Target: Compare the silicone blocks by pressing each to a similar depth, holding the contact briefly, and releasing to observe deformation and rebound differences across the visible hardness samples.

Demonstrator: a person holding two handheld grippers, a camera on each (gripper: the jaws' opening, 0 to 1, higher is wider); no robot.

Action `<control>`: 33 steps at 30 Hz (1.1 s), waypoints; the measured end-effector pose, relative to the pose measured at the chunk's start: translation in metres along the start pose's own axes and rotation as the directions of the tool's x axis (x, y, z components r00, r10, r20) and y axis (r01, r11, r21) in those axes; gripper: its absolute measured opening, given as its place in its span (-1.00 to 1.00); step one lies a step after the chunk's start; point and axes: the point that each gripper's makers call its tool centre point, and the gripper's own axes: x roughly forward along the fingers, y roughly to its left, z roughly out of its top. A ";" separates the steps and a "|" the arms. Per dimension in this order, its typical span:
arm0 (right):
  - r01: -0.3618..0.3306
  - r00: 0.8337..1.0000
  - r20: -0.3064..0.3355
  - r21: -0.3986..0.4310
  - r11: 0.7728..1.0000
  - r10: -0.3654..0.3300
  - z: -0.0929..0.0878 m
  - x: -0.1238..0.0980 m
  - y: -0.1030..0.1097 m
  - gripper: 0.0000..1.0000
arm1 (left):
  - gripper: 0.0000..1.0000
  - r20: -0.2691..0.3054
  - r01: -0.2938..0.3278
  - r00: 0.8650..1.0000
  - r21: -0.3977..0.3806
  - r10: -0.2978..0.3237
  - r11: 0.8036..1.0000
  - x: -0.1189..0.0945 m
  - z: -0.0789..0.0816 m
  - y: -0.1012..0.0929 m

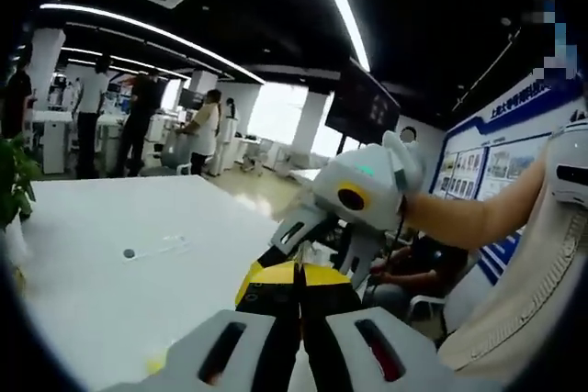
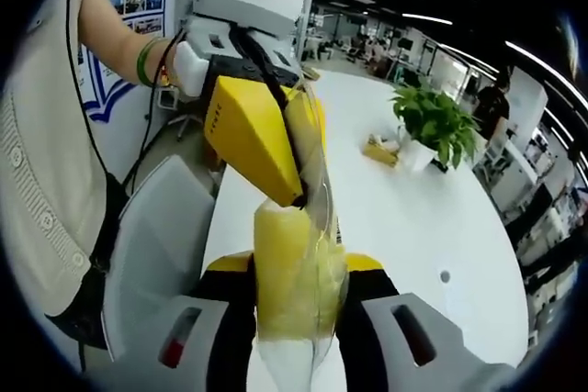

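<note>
Pinching a pale yellow silicone block (image 2: 296, 291) from both sides, the right gripper (image 2: 294, 268) stands at the bottom centre of the right gripper view. Its black jaws are apart only as wide as the block, which sits upright between them inside a clear plastic wrap (image 2: 317, 149). The left gripper (image 2: 299, 197) comes down from the upper left of this view. Its yellow jaws are pressed together and their tip touches the top of the block. I cannot tell if they also hold the wrap.

In the left gripper view the left gripper (image 1: 299, 280) rises from the bottom centre with its jaws closed to a thin line. The right gripper (image 1: 317, 254) reaches in from the right, just behind them.

A forearm (image 1: 469, 218) enters from the right edge, and a green wristband (image 2: 145, 60) shows in the upper left of the right gripper view. Below both tools lies a white table (image 2: 432, 227). A potted plant (image 2: 436, 121) stands on it at the upper right. Some people (image 1: 207, 130) stand far away in the upper left of the left gripper view.
</note>
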 end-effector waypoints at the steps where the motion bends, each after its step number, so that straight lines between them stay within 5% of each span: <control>1: 0.000 1.000 -0.004 0.001 1.000 0.000 -0.002 0.001 0.000 -0.40 | -1.00 0.004 0.002 1.000 -0.008 -0.002 1.000 0.000 0.000 0.001; 11: 0.008 1.000 -0.002 0.036 0.999 -0.008 -0.016 0.008 -0.003 -0.30 | -1.00 0.012 -0.006 1.000 -0.097 0.007 0.995 0.001 -0.009 0.016; 19: 0.052 0.997 0.047 0.119 0.991 -0.058 -0.025 0.005 -0.007 0.08 | -1.00 0.008 -0.020 1.000 -0.150 0.021 0.989 0.008 -0.018 0.029; 23: 0.085 0.990 0.098 0.203 0.976 -0.106 -0.031 0.002 -0.008 0.42 | -1.00 0.004 -0.027 1.000 -0.175 0.028 0.984 0.014 -0.023 0.035; 29: 0.143 0.968 0.155 0.317 0.937 -0.200 -0.052 -0.009 -0.008 0.66 | -1.00 -0.019 -0.038 0.999 -0.200 0.035 0.979 0.028 -0.036 0.041; 33: 0.219 0.929 0.200 0.382 0.898 -0.312 -0.064 -0.020 -0.010 0.77 | -1.00 -0.039 -0.037 0.999 -0.226 0.029 0.973 0.043 -0.047 0.044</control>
